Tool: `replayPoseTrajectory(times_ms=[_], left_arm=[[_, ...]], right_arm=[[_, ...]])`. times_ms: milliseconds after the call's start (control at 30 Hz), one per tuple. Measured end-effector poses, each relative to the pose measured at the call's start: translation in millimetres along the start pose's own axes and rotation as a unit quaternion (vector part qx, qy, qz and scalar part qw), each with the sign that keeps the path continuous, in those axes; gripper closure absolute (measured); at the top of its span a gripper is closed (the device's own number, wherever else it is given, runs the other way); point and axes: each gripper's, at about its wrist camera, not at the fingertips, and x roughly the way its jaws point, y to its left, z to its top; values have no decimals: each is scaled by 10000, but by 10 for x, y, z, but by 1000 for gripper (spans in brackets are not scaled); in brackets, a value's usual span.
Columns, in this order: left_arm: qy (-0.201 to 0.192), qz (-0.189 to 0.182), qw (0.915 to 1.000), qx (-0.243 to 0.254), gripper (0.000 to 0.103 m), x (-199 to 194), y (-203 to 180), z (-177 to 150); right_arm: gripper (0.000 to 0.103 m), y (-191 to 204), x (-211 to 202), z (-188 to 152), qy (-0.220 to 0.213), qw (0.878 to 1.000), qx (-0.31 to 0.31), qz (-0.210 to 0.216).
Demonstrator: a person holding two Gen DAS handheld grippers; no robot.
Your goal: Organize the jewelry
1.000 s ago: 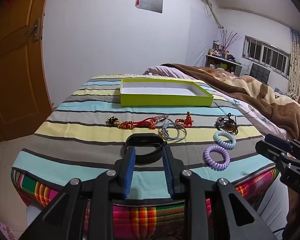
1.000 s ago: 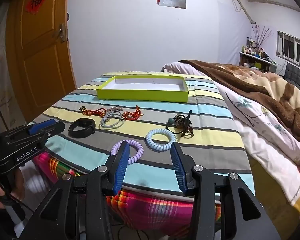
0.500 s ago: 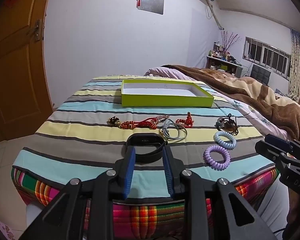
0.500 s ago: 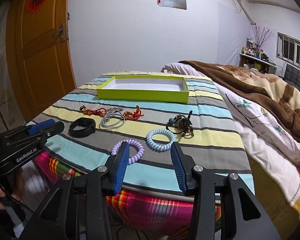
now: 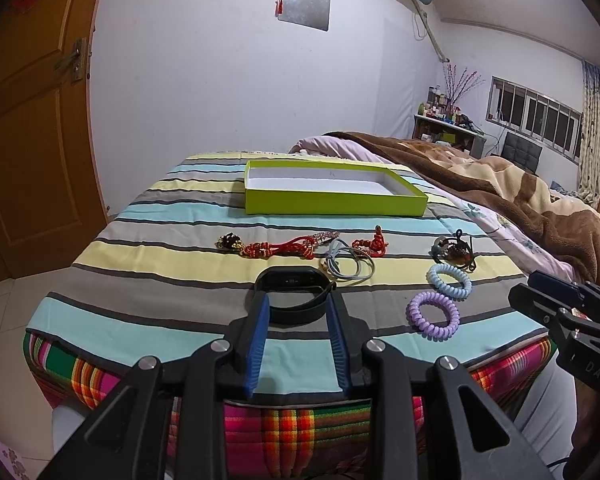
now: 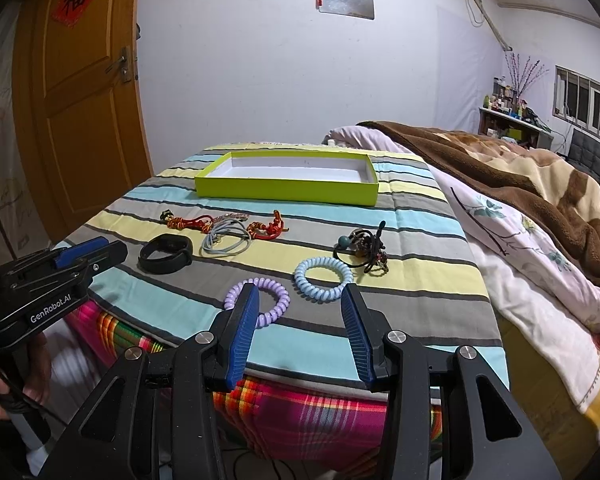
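Both of your grippers hang released at the near edge of the striped bedspread (image 6: 412,216), jewelry spread out ahead of them.

Your left gripper (image 5: 298,300) has its blue pads apart on either side of the black fitness band (image 5: 294,294), low in the centre of its frame; whether they touch it you cannot tell. Your right gripper (image 6: 300,304) is spread wide, holding nothing, with the lilac spiral hair tie (image 6: 258,300) behind its left pad and the pale blue spiral hair tie (image 6: 323,278) just above. The lime-green shallow cardboard tray (image 6: 286,192) sits in mid-frame, beyond the red knotted cords (image 5: 280,248) and the grey looped cord (image 5: 348,266).
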Motion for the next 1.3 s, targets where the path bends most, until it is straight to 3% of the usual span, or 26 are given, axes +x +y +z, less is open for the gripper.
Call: replayPoseTrajectory(times_ms=[1300], left_arm=[[-71, 113, 9999, 55, 72, -20, -20, -20]], right_arm=[[59, 1, -7, -10, -11, 10000, -10, -25]])
